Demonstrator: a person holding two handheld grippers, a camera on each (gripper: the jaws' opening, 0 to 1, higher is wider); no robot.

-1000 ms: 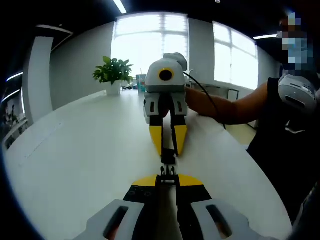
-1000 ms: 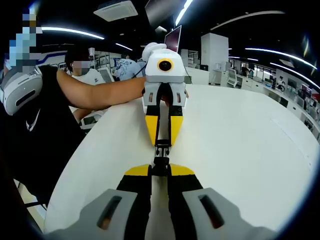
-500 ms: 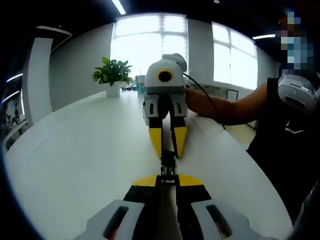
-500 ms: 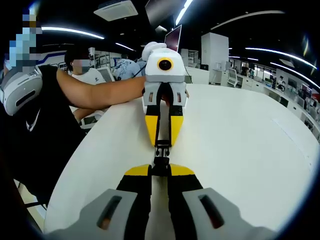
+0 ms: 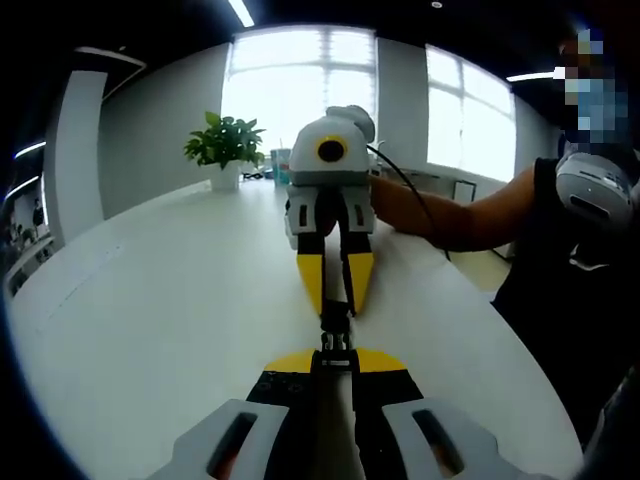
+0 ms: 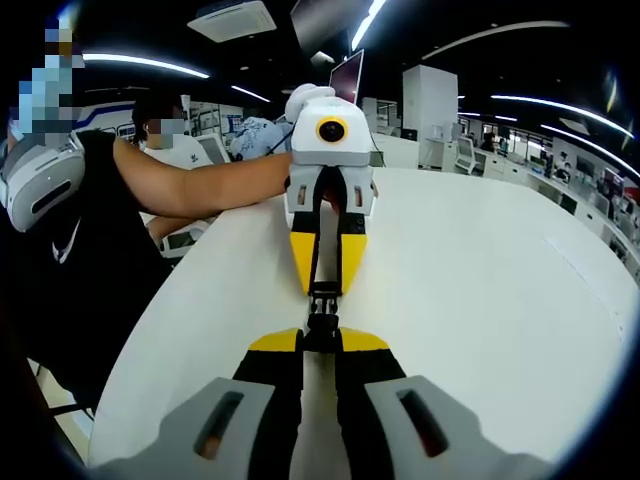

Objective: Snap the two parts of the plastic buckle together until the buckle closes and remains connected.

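Both grippers face each other tip to tip over the white table (image 5: 150, 330), w/ the black plastic buckle (image 5: 336, 335) held between them, above the tabletop.

Left gripper view: left gripper (image 5: 336, 358) rises from bottom, yellow-tipped jaws clenched on the near buckle half. Right gripper (image 5: 336, 290) comes in from the far side, jaws pinched on the other half; a person's hand (image 5: 400, 205) grips its body. The 2 halves meet in line; can't tell if latched.

Right gripper view: same setup mirrored. Right gripper (image 6: 320, 340) clamps its buckle (image 6: 321, 318) end, left gripper (image 6: 323, 278) opposite, tips nearly touching across the buckle.

Potted plant (image 5: 226, 148) stands at the table's far end, well apart from the buckle.
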